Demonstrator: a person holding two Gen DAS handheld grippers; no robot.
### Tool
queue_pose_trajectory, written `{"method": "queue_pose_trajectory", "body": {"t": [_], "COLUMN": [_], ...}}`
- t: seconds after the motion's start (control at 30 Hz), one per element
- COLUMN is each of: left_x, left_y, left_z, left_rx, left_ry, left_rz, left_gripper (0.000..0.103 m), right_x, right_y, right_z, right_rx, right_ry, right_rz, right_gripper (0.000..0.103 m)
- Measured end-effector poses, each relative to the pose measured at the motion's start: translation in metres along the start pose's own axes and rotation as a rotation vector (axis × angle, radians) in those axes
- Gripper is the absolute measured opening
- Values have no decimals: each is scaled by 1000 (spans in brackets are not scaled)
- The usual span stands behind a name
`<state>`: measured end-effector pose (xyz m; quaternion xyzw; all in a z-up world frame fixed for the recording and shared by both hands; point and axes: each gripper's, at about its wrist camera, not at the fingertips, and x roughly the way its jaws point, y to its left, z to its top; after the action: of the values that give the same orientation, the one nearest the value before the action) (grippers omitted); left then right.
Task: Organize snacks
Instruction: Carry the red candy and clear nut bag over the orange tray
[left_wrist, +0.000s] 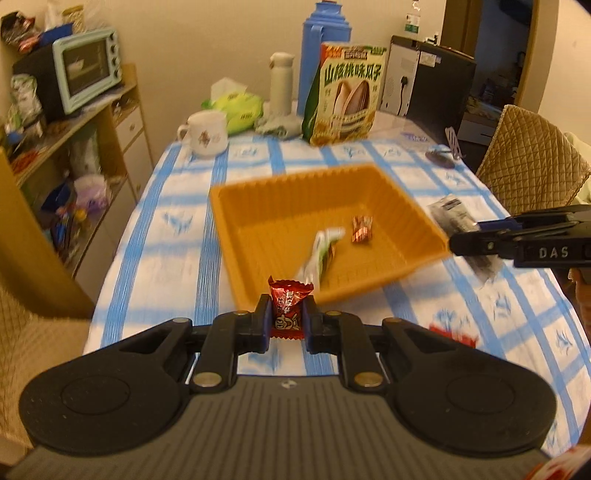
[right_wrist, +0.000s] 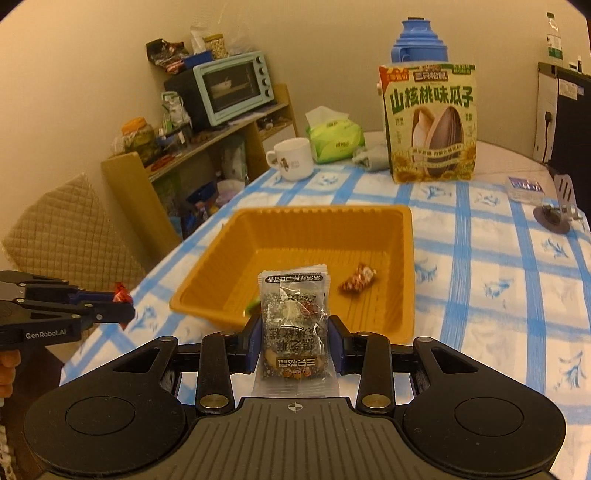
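Note:
An orange basket (left_wrist: 406, 206) (right_wrist: 406, 258) sits mid-table. It holds a small brown-red candy (left_wrist: 361, 229) (right_wrist: 357, 280) and a green-white packet (left_wrist: 319, 254), mostly hidden in the right wrist view. My left gripper (left_wrist: 289, 317) is shut on a red wrapped candy (left_wrist: 289, 299) just short of the basket's near corner; it shows at the left of the right wrist view (right_wrist: 122, 306). My right gripper (right_wrist: 295, 332) is shut on a clear black-speckled snack packet (right_wrist: 293, 325) at the basket's near rim; it shows at the right of the left wrist view (left_wrist: 458, 240).
A large sunflower-seed bag (left_wrist: 347, 96) (right_wrist: 430, 125), blue thermos (left_wrist: 325, 44), white bottle (left_wrist: 280, 85), mug (left_wrist: 205, 133) (right_wrist: 293, 158) and tissue pack (right_wrist: 332, 136) stand at the table's far end. A red wrapper (left_wrist: 452, 334) lies near me. Chairs flank the table; a shelf with a toaster oven (left_wrist: 88, 66) is left.

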<state>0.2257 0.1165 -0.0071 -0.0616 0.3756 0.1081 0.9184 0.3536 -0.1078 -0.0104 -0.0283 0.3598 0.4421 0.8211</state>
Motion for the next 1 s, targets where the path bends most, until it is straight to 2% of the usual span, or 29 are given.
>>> {"method": "queue_pose_trajectory", "body": {"t": [0.17,0.43,1.0], "left_x": [26,71,153], "left_y": [2,3,1], "left_z": [34,73,90], "left_rx": [20,30,46], "left_ry": [-12,6,116], "left_rz": [-6,-26,-35], "left_gripper": [15,15,15], "right_x": [22,60,115], "right_y": [-3,-15,-39], "right_z": [24,50,61], "right_rx": [31,92,151], "right_ry": [-21,-7,42], "right_rz": [-12,-44,-104], "right_gripper": [38,38,38]}}
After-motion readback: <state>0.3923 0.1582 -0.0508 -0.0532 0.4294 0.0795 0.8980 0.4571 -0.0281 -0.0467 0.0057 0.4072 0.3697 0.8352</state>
